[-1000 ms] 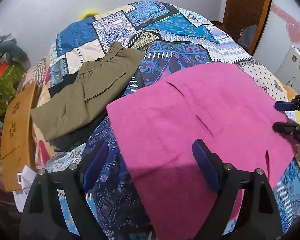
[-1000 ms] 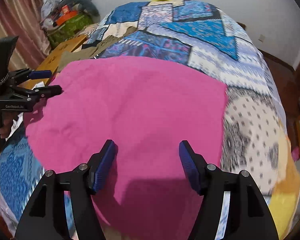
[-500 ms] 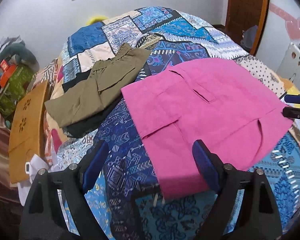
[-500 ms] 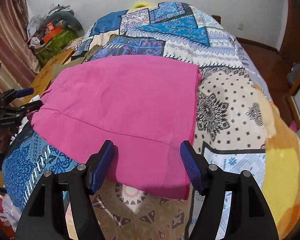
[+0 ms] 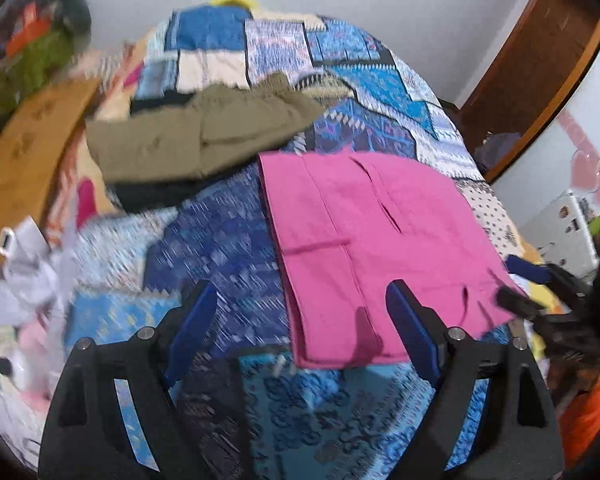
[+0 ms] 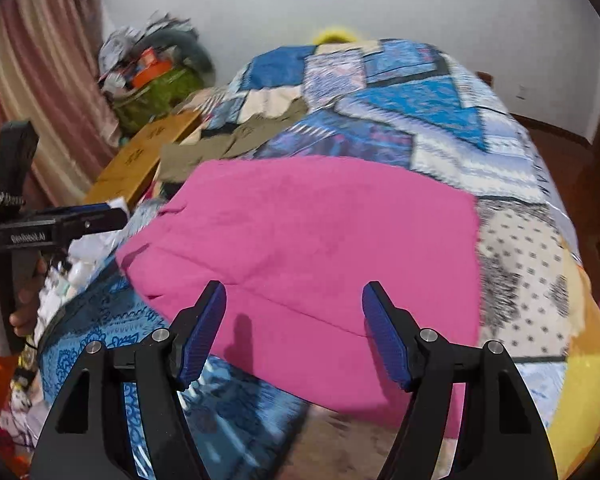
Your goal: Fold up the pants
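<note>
Left gripper [image 5: 300, 320] hung released above the bed [image 5: 340, 412], fingers wide, nothing between them but the near left edge of the pink pants [image 5: 372, 240] below. Right gripper [image 6: 294, 332] likewise let go, jaws parted over the pants' near hem, gripping nothing. Pants lay folded flat on the quilt, near edge draped close to the bed's rim, olive pants [image 5: 204, 140] beyond them and just apart.

Risks, judged from this:
- Could slide off the rim if a finger dragged the near hem outward; smooth cloth on a sloping quilt.
- Could undo the fold if only the top layer were pinched; stacked layers hard to separate by sight.
- Could trap quilt with cloth if a finger dug too deep.
- Could lay the next fold askew if both sides lifted unevenly; left edge already looked slightly offset.
- Blurred left view; exact edge position hard to tell.
</note>
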`<move>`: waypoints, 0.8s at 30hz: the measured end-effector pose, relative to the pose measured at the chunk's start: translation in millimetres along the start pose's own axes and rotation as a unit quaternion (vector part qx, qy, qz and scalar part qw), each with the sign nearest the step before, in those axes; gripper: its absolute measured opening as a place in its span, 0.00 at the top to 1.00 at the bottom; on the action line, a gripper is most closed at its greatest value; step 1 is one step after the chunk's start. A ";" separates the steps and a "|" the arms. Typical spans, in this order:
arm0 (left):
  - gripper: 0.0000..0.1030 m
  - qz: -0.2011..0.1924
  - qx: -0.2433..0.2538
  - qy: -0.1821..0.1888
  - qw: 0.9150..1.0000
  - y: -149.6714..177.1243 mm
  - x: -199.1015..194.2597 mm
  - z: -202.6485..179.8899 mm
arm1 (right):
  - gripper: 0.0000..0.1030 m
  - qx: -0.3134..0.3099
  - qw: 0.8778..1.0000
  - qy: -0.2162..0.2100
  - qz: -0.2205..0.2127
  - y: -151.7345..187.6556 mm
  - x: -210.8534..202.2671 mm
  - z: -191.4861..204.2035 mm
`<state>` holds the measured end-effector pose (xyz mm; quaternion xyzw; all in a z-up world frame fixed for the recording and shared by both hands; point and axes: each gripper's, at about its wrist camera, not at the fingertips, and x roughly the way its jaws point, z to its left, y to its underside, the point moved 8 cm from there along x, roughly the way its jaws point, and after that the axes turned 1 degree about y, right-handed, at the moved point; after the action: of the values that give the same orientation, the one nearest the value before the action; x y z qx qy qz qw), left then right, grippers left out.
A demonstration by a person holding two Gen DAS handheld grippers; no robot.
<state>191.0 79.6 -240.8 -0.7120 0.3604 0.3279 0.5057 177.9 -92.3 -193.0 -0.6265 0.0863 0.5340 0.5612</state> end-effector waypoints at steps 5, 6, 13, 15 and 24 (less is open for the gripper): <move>0.16 0.047 -0.020 0.048 0.998 20.4 8.6 -5.9 | 0.32 -0.032 0.999 -0.008 0.040 13.5 28.8 13.5; 0.16 0.059 -0.029 0.065 0.996 24.6 10.8 -7.7 | 0.31 -0.034 0.999 -0.009 0.036 13.6 28.5 13.6; 0.14 0.106 -0.077 0.151 0.980 41.8 17.0 -20.6 | 0.30 -0.045 0.998 -0.017 0.045 16.9 27.6 15.1; 0.09 0.107 -0.092 0.170 0.975 41.6 18.8 -21.8 | 0.30 -0.040 0.998 -0.021 0.042 17.8 27.2 14.0; 0.12 0.112 -0.144 0.207 0.961 10.7 40.1 -22.1 | 0.29 -0.033 0.998 -0.028 0.038 18.1 28.0 14.3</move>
<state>205.3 48.7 -273.2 -0.7847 0.4836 0.2760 0.2723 168.5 -73.7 -222.7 -0.6257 0.0761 0.5750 0.5216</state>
